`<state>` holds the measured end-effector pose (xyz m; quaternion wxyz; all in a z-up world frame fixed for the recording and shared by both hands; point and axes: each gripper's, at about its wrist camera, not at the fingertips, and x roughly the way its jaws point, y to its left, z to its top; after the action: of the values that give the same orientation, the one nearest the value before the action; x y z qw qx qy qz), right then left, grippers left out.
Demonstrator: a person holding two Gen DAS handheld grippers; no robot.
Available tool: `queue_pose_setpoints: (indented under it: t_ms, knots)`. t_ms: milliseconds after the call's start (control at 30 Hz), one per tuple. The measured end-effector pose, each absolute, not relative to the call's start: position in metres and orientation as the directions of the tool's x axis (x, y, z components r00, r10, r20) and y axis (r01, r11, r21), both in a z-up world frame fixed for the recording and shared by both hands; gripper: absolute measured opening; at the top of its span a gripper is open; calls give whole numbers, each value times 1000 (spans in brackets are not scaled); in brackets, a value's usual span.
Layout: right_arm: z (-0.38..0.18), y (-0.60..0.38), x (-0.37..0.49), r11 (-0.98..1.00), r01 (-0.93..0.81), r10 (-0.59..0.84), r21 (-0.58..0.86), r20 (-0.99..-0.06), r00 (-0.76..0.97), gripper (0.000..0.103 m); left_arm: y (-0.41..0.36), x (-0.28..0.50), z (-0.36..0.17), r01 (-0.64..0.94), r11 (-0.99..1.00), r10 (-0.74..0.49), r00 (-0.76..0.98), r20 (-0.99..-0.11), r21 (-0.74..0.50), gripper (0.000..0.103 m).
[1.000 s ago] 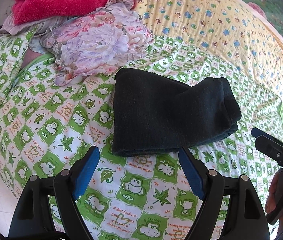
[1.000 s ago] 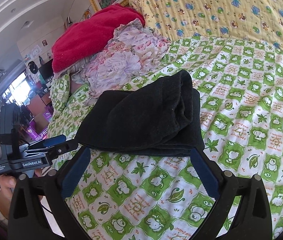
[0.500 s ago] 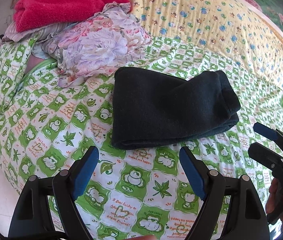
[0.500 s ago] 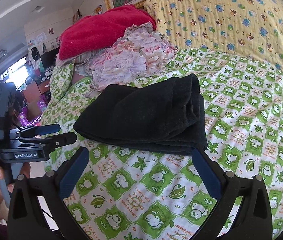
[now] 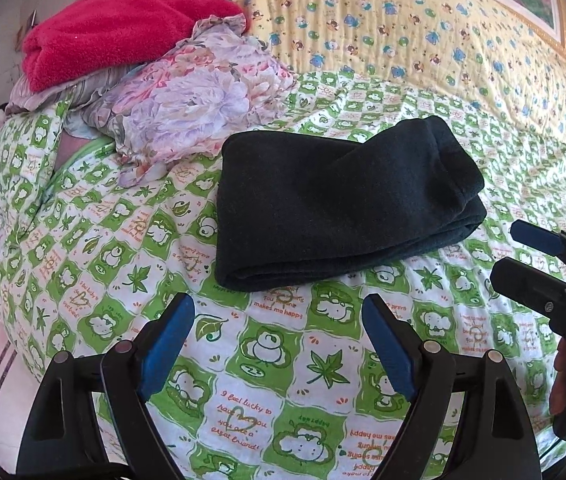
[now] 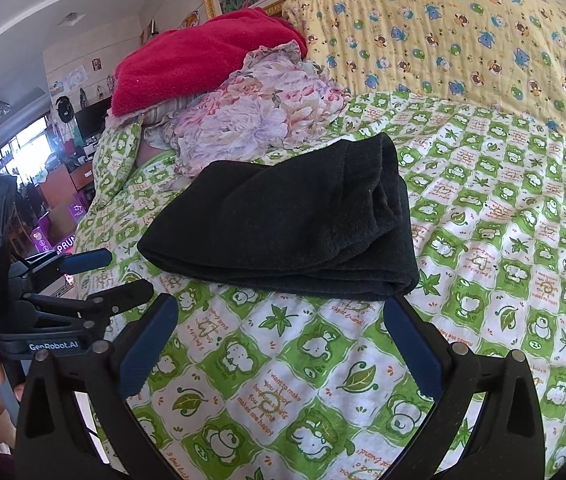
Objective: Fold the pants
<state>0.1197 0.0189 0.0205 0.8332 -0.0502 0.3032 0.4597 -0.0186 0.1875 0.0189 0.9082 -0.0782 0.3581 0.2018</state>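
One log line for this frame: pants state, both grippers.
pants: folded bundle, lying on green quilt | left gripper: jaws open, empty, short of pants | right gripper: jaws open, empty, short of pants

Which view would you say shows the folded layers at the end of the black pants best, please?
The right wrist view: the black pants turn their stacked end toward that camera, so the layered edges show. The left wrist view shows the pants mostly from above, that end foreshortened at the right.
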Motion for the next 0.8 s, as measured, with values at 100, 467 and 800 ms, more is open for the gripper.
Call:
queue_pose_setpoints:
  t_ms: [100, 467, 800]
  knots:
    - [22, 20, 117, 557, -808, 747, 192, -541, 387, 102, 188, -18, 17, -420, 908, 306, 668, -678, -4, 86]
    - [19, 31, 118, 543, -821, 742, 175, -557, 372, 102, 187, -12, 10, -397, 918, 297, 676, -674, 7, 87]
    - [16, 36, 121, 535, -825, 745, 182, -562, 359, 102, 191, -5, 10, -399, 917, 296, 679, -672, 1, 87]
